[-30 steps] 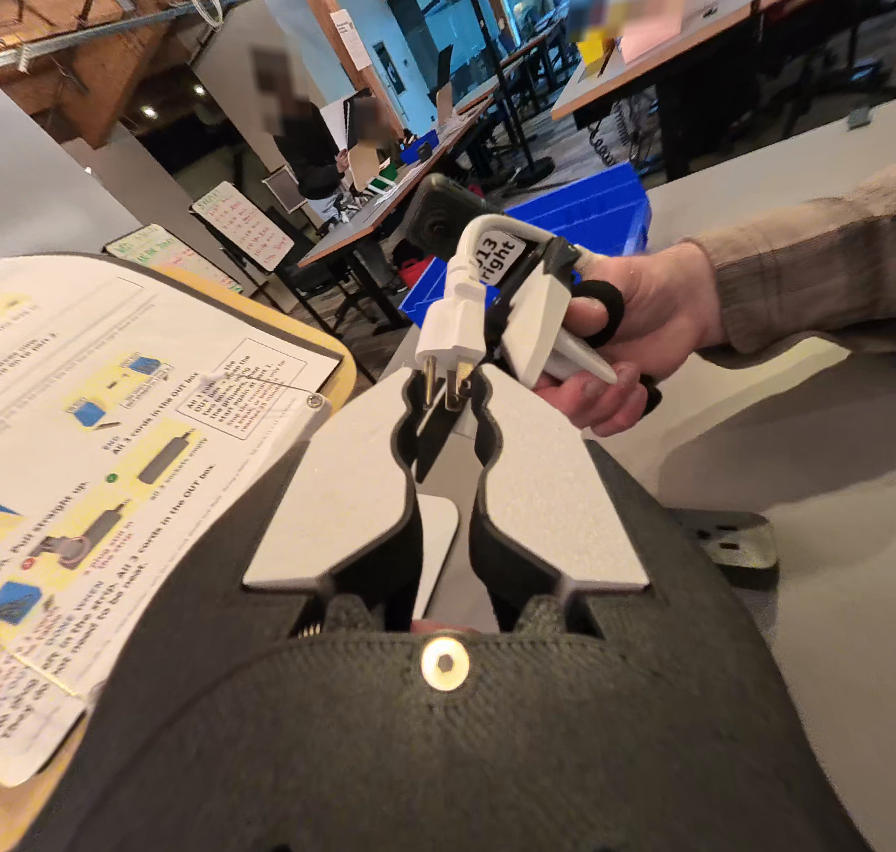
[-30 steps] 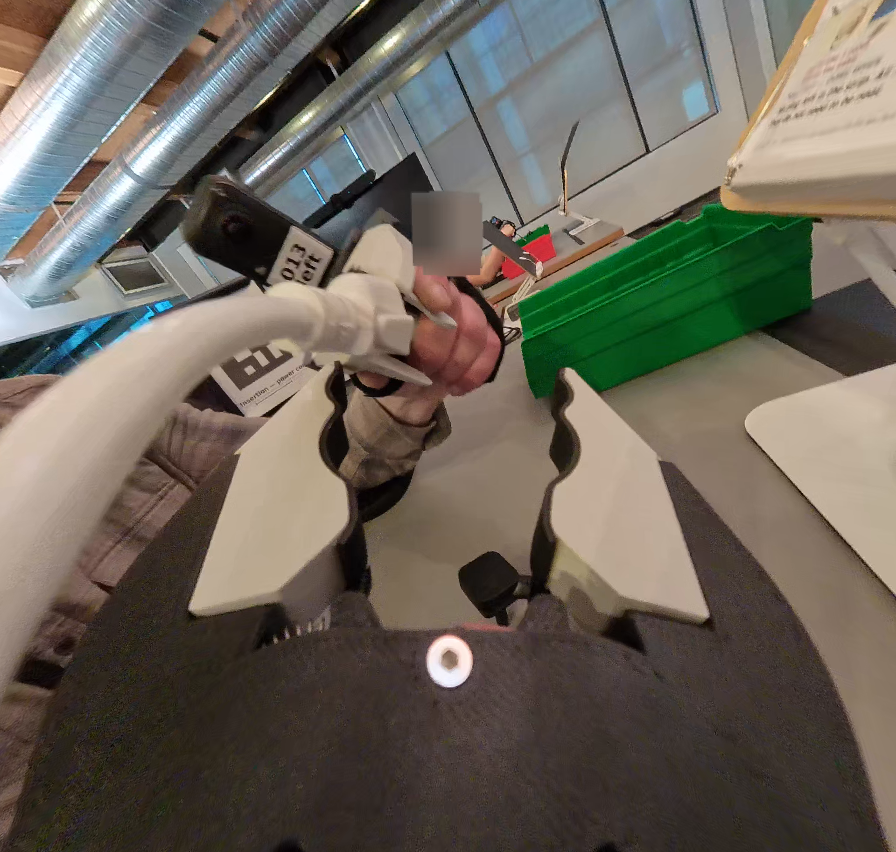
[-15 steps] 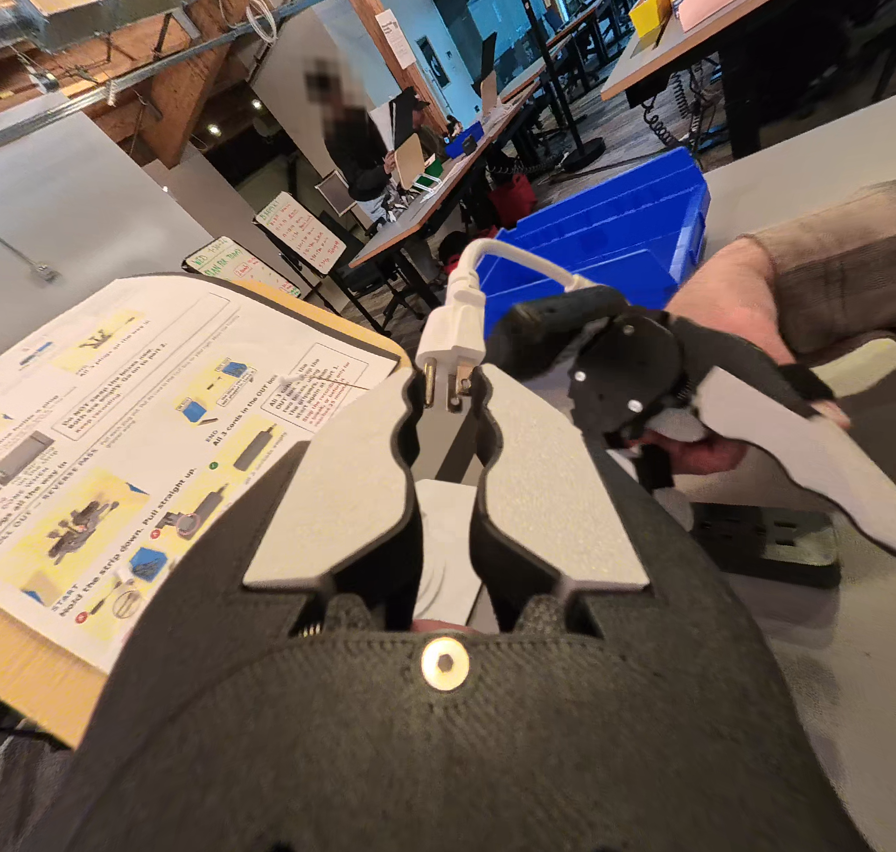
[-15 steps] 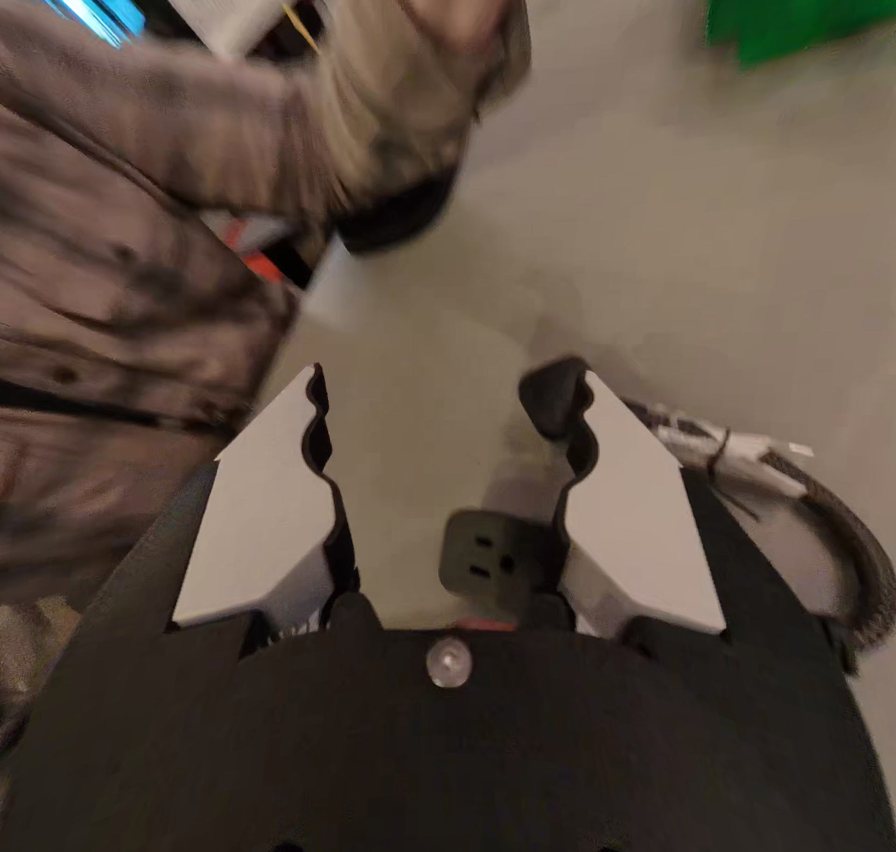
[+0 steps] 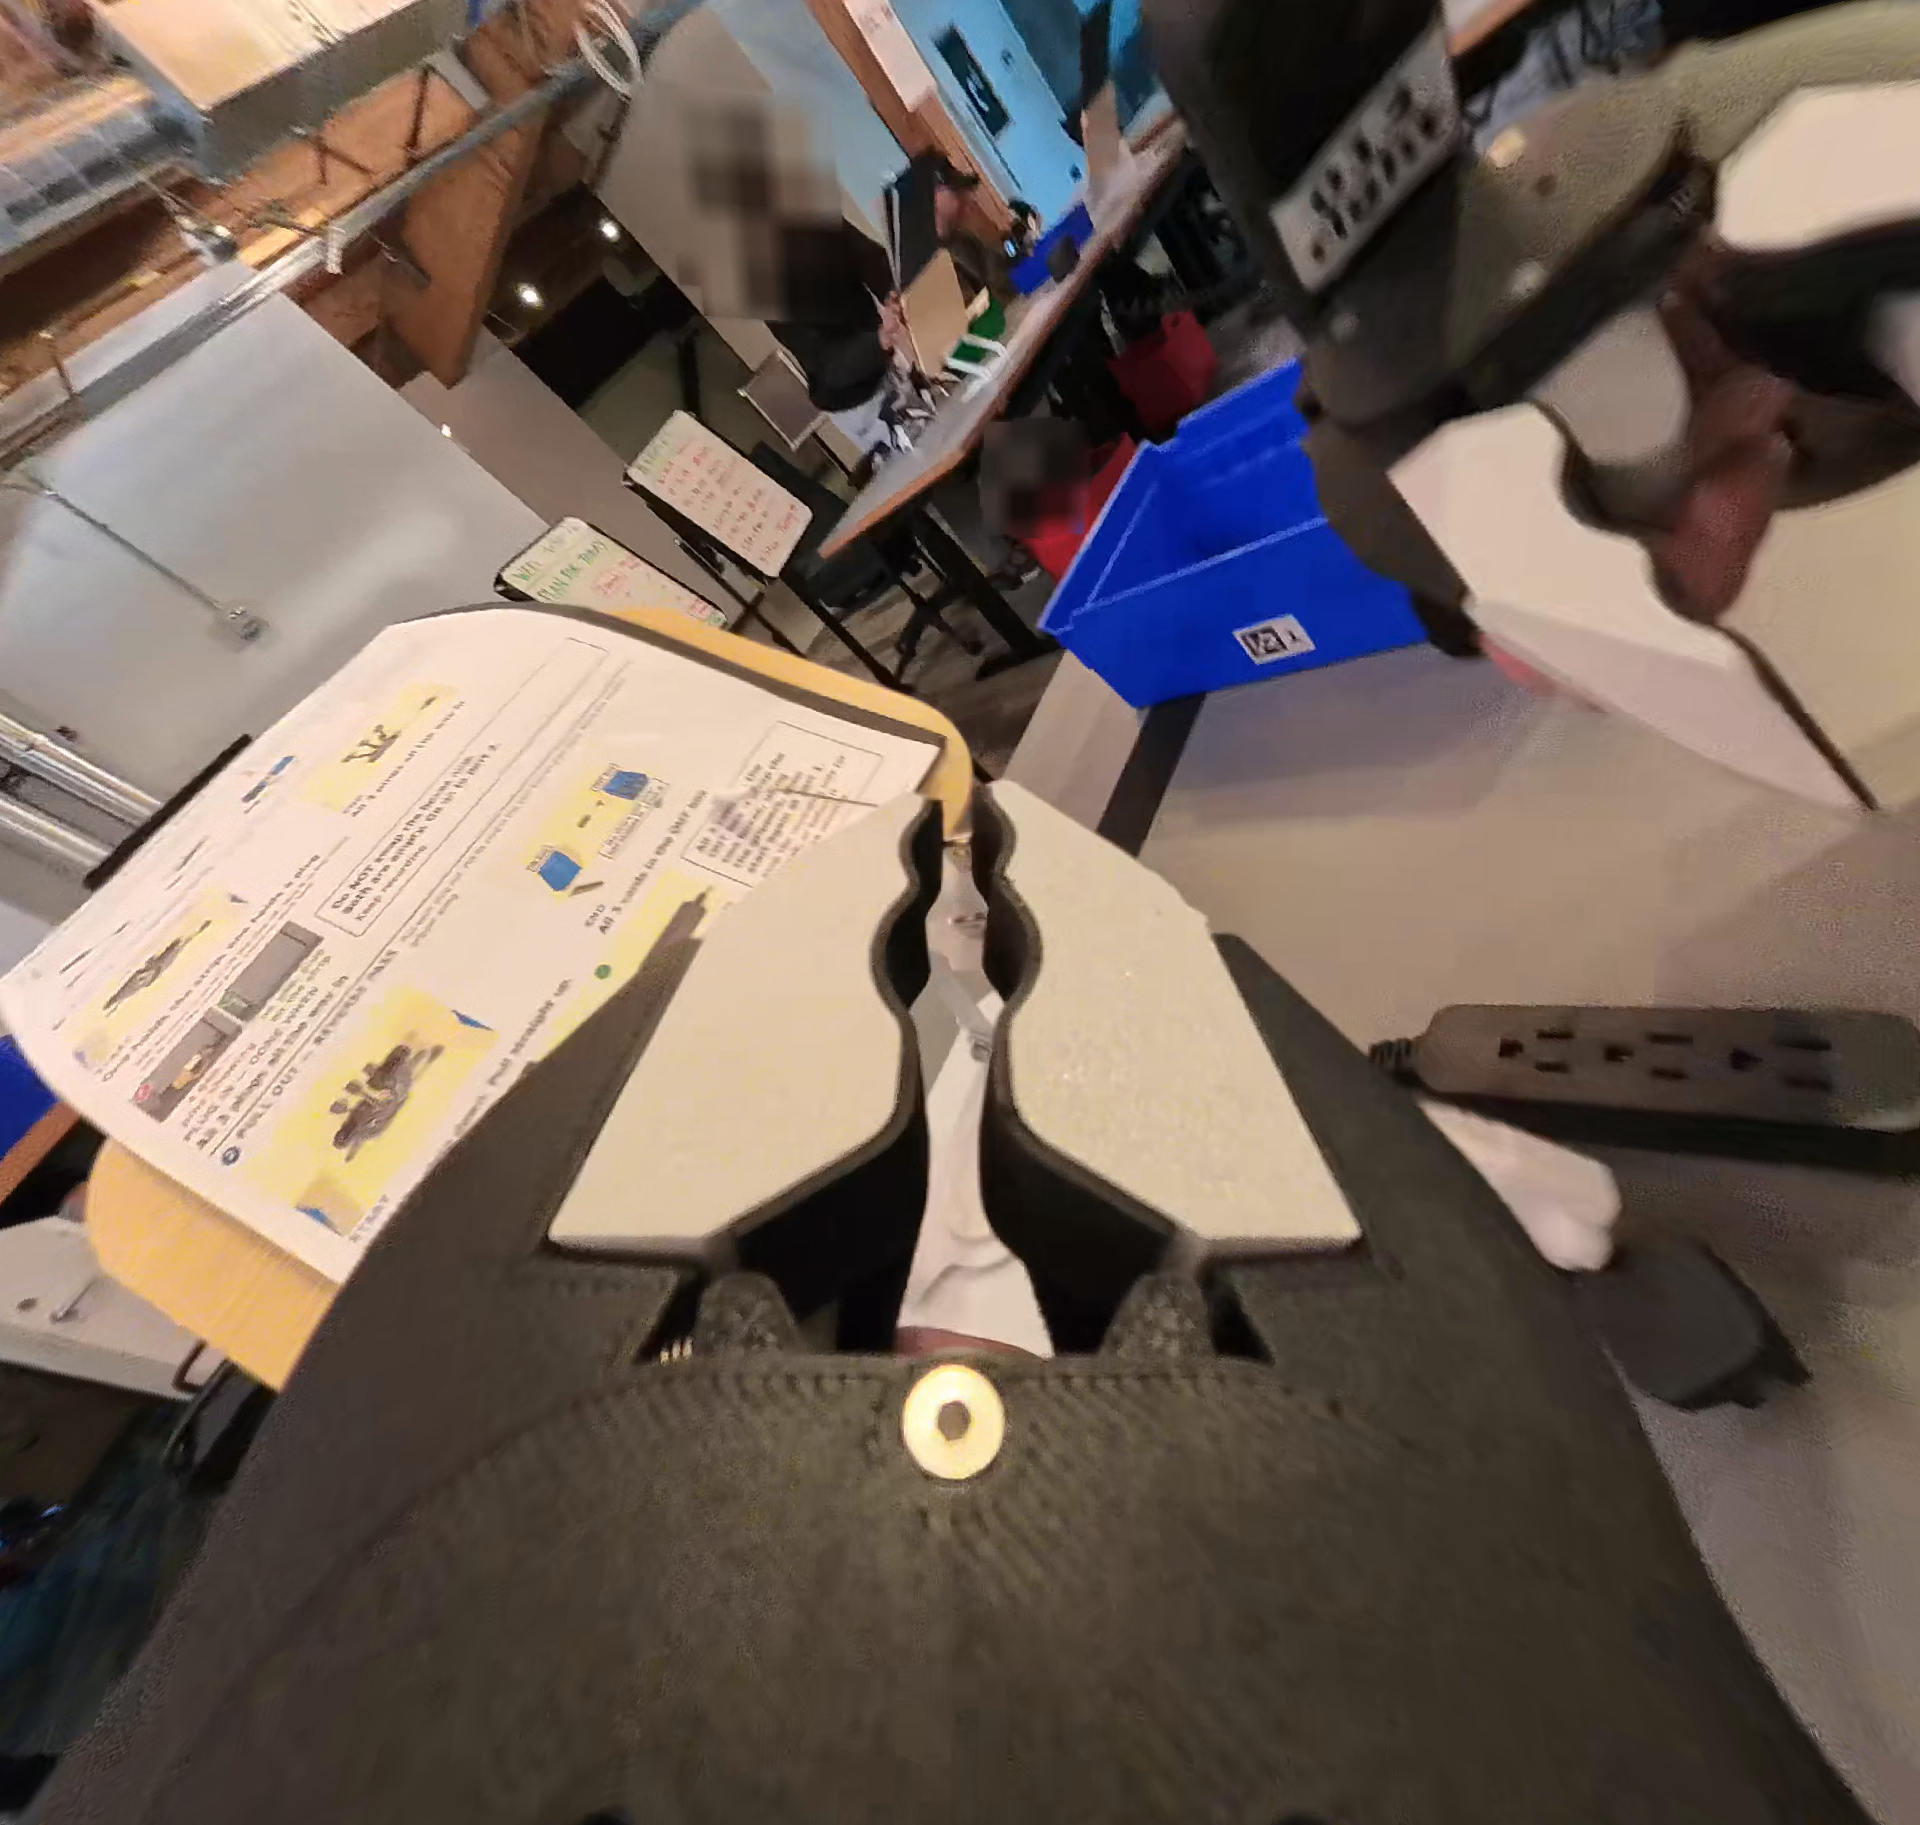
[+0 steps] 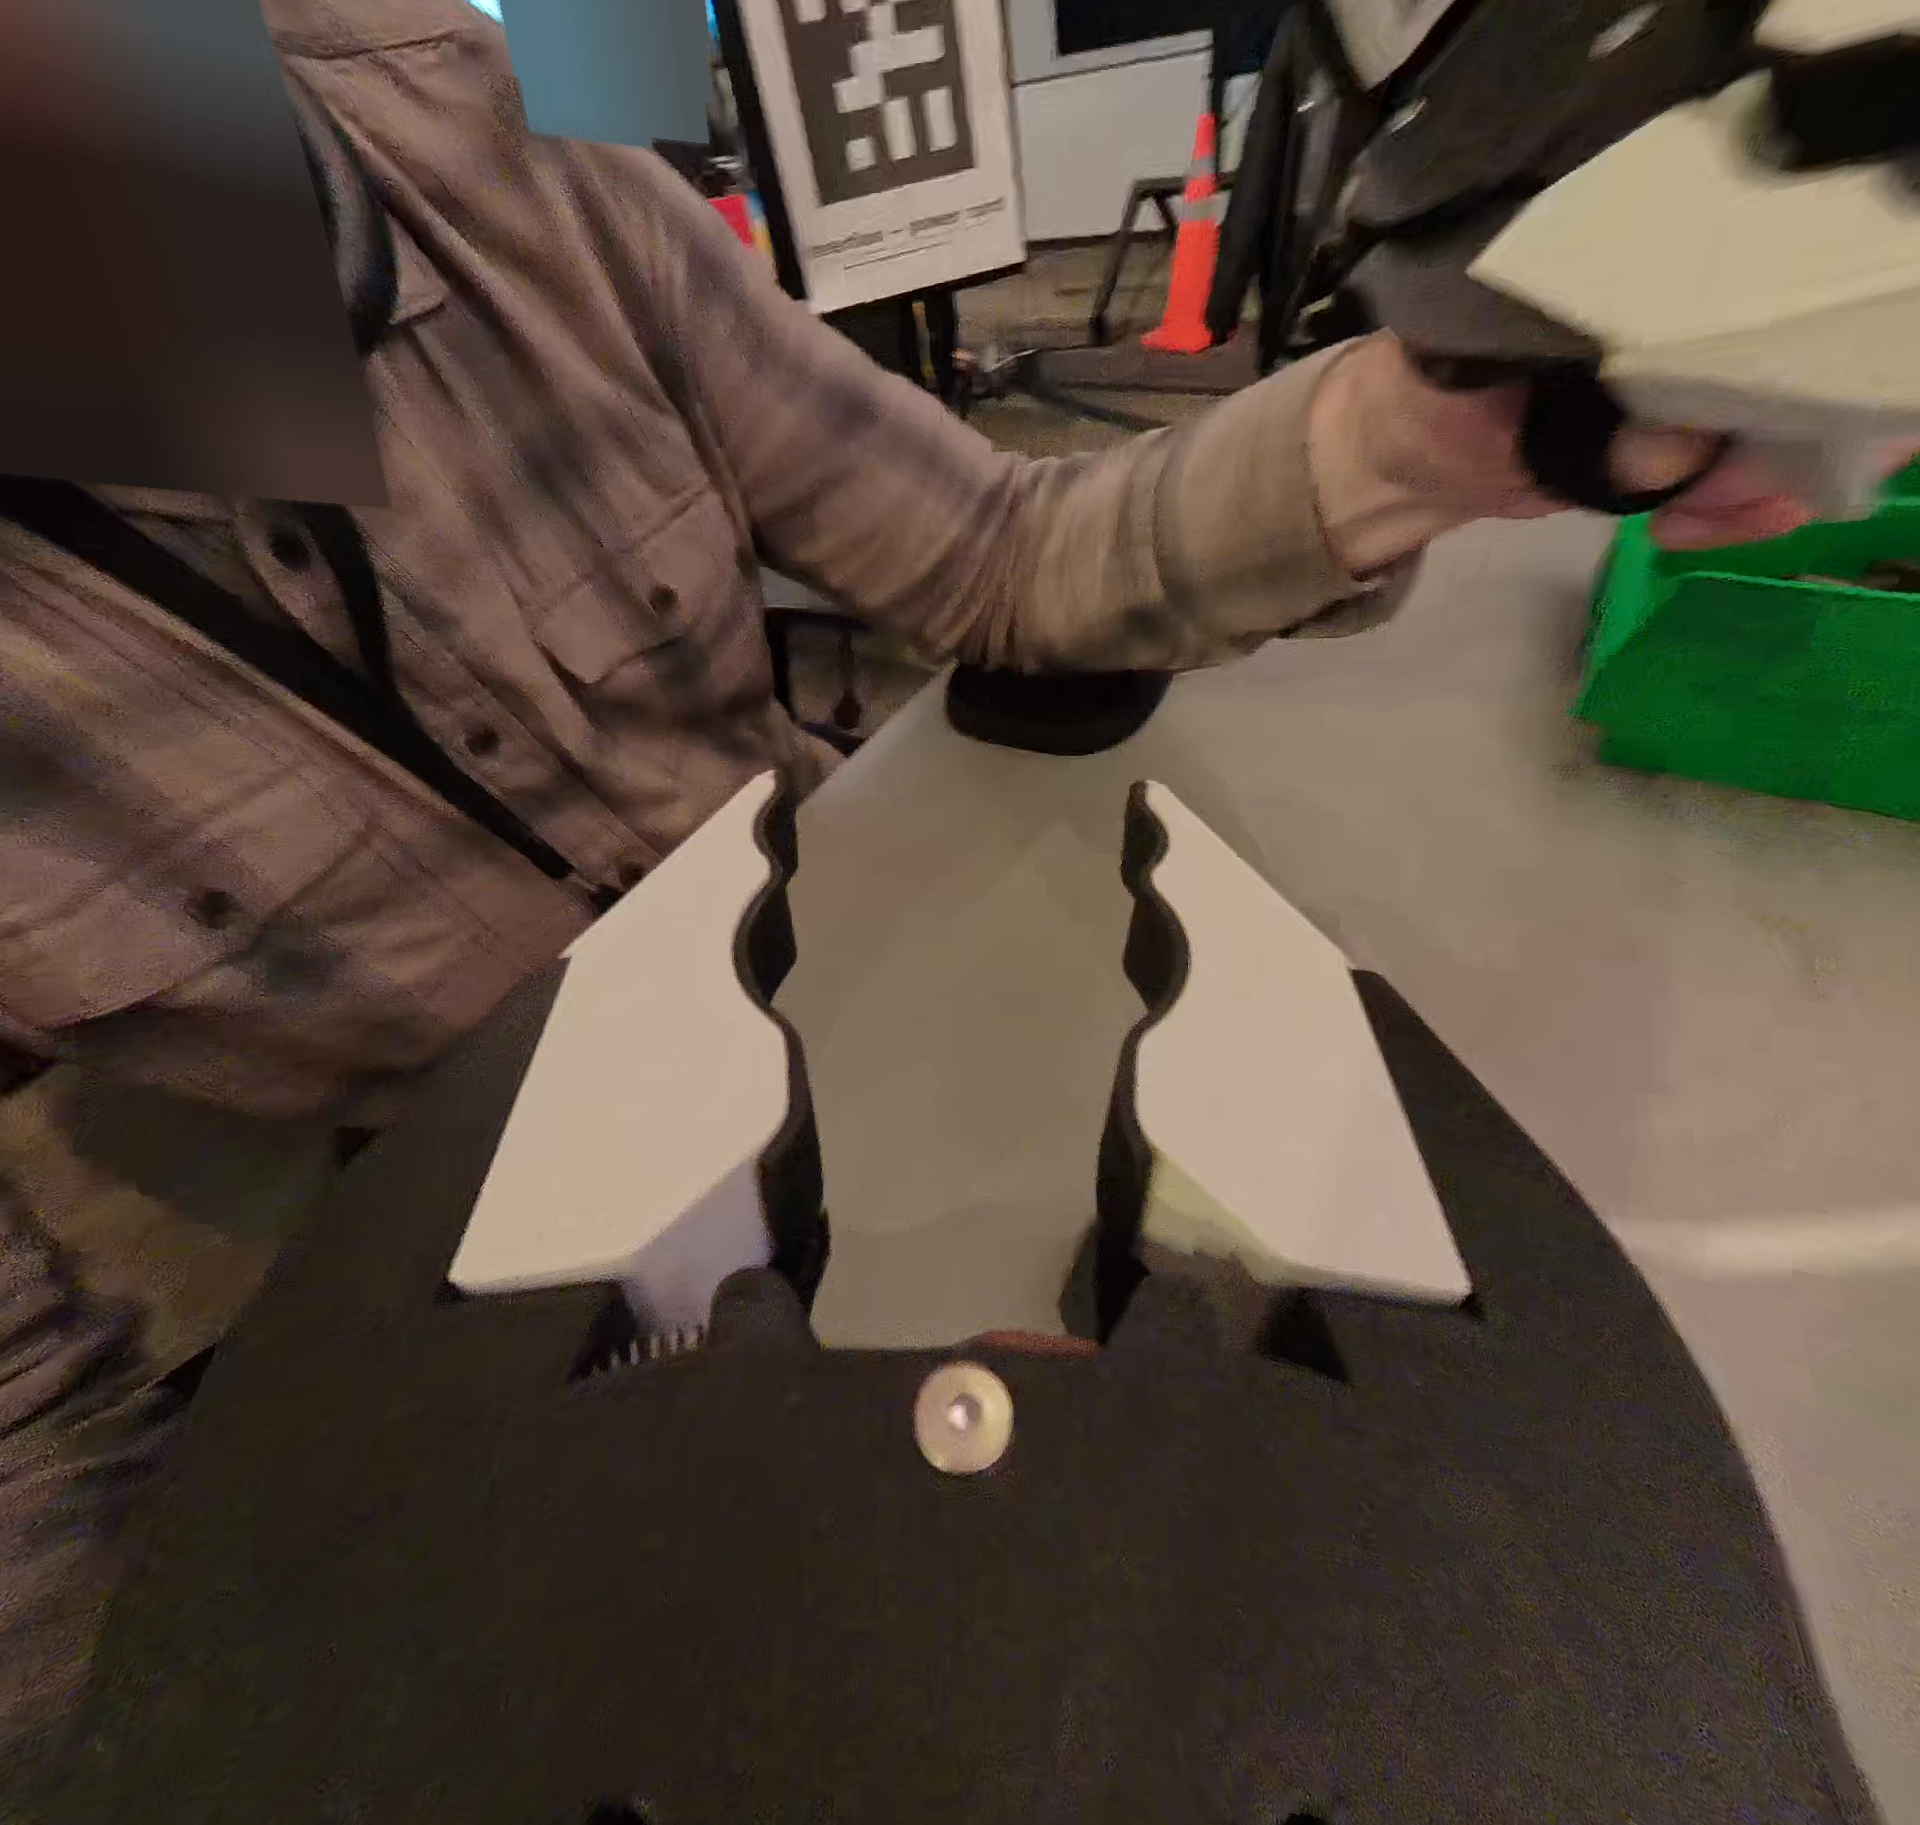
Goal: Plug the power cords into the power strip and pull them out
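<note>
Busy workshop w/ desks and ducts behind; the work goes on over a grey table (image 5: 1403, 892).

Left gripper (image 5: 961, 892): jaws squeezed nearly together, only a thin slit between them. No plug shows at the tips. A few small metal glints sit in the slit, too blurred to name.

Right gripper (image 6: 956, 944): jaws spread wide, nothing between them but bare table. It points back toward the person's shirt.

Just right of the left gripper, a black power strip (image 5: 1662, 1058) lies flat on the table. The sockets that show are all empty.

A white lump (image 5: 1538, 1204) sits by its near edge, half hidden under the gripper. Could be a white plug or cord, can't tell. A dark piece (image 5: 1683, 1328) lies beside it, also unclear.

Farther out:
- clipboard w/ a printed sheet (image 5: 468, 892), left
- blue bin (image 5: 1226, 570), beyond the table
- green bin (image 6: 1766, 674), off to the right gripper's side

Step, as I judge it: btwn cords, neither gripper clearly carrying one, nothing plugged in.

Next move prob needs the open right gripper to come round to a plug, take it by the body, line the prongs up square over a socket and push straight. Left could pin the strip so it won't slide.
</note>
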The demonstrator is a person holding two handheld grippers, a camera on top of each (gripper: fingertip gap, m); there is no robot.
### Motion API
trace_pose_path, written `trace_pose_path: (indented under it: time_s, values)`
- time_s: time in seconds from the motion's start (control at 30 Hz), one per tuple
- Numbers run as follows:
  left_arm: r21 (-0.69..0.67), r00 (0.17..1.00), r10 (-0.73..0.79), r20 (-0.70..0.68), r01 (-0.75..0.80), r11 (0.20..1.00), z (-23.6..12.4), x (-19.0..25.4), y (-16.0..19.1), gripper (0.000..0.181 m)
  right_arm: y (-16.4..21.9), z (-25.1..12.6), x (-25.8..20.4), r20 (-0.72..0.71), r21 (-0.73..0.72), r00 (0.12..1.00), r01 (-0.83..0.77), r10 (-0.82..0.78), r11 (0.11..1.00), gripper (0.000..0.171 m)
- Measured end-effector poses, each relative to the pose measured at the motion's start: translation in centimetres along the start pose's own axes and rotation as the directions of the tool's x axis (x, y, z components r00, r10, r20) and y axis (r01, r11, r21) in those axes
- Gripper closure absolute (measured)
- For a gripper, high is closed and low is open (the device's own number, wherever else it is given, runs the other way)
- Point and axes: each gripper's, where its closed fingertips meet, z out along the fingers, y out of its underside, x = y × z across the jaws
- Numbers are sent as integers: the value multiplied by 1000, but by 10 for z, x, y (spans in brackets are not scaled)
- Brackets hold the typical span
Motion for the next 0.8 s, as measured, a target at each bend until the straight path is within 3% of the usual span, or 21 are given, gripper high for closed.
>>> trace_pose_path:
  time_s: [0.13, 0.23, 0.33, 0.47, 0.5, 0.6, 0.73, 0.8]
  values:
    - [-43, 998, 5, -70, -8, 999, 12, 18, 12, 178, 18, -30, 52, -303, -37, 953, -19, 7, 999, 111]
    - [-52, 997, 0, -80, -4, 999, 17, 23, 15, 178, 17, -57, 105, -596, -26, 802, 43, -50, 999, 93]
    - [-30, 995, 10, -99, -13, 999, 18, 31, 4, 178, 16, -59, 131, -695, 13, 718, 57, -32, 998, 80]
    - [6, 990, 34, -137, -34, 999, 20, 47, -11, 181, 26, -37, 147, -702, 5, 711, 55, -36, 998, 122]
    - [28, 989, 34, -146, -30, 999, 19, 49, -17, 181, 23, -40, 149, -717, 32, 696, 68, -25, 997, 151]
    - [42, 986, 33, -162, -26, 999, 14, 50, -25, 181, 18, -57, 150, -781, -26, 619, 104, -85, 994, 166]
    - [23, 987, -8, -164, 12, 1000, 13, 45, -24, 181, -1, -76, 142, -850, -121, 490, 177, -194, 977, 167]
    - [17, 986, -51, -162, 55, 998, 11, 38, -24, 168, -7, -85, 139, -870, -215, 406, 196, -279, 957, 167]
